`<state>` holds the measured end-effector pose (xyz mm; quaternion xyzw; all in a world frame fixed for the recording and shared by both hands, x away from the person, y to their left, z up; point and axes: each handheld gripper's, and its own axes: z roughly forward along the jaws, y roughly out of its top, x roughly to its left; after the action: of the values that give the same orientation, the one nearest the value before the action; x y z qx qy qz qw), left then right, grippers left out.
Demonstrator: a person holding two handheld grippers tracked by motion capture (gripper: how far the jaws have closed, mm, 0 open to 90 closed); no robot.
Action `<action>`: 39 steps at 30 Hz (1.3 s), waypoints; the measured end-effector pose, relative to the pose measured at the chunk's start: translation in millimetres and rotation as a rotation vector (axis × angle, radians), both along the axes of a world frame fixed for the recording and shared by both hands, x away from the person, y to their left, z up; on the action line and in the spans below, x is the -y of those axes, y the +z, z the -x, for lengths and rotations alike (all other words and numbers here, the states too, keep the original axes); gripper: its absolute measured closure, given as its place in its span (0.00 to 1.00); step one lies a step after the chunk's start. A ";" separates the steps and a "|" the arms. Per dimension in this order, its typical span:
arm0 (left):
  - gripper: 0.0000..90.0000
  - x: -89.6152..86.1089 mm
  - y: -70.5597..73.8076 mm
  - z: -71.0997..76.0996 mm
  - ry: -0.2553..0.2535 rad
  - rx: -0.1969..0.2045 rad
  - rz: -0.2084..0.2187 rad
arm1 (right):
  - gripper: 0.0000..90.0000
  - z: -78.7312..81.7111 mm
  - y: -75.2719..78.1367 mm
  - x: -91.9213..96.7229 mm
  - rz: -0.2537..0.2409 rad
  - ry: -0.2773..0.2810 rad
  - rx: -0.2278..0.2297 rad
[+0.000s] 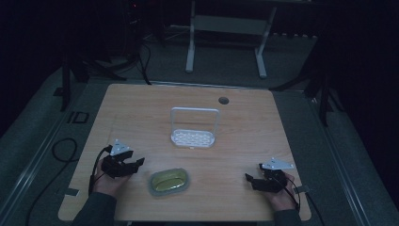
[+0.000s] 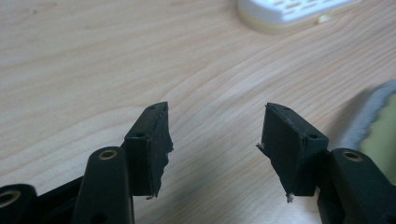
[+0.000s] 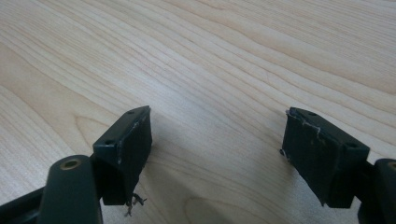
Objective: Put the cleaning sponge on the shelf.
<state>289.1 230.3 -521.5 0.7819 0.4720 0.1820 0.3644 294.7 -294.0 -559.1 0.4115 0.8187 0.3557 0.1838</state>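
We are holding both claws, left claw [image 1: 133, 164] and right claw [image 1: 251, 179], wide and empty, judging the lower-centre soap dish [image 1: 169, 181] light, rigid, slippery, best gripped by its rim.

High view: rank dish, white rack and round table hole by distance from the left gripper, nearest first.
From the left gripper, jaws open:
1. Dish, oval and yellow-green, just to its right at the near edge.
2. White rack, mid-table, farther back and to the right.
3. Round hole, near the table's far edge, right of centre.
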 end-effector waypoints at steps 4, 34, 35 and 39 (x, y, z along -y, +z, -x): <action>0.47 -0.4 11.5 4.4 -0.026 0.024 0.019 | 0.26 0.0 0.0 0.0 0.000 0.000 0.000; 0.54 35.7 66.3 13.9 -0.314 -0.020 -0.051 | 0.26 0.3 0.0 -0.2 0.000 -0.003 0.000; 0.54 37.5 67.2 13.6 -0.324 -0.026 -0.060 | 0.26 0.3 0.0 -0.2 0.000 -0.003 0.000; 0.55 44.1 70.1 12.2 -0.350 -0.036 -0.075 | 0.26 0.3 0.0 -0.2 0.000 -0.003 0.000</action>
<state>276.9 186.2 -451.4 0.8682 0.3280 0.1193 0.3527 294.4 -293.8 -559.1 0.4129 0.8180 0.3556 0.1844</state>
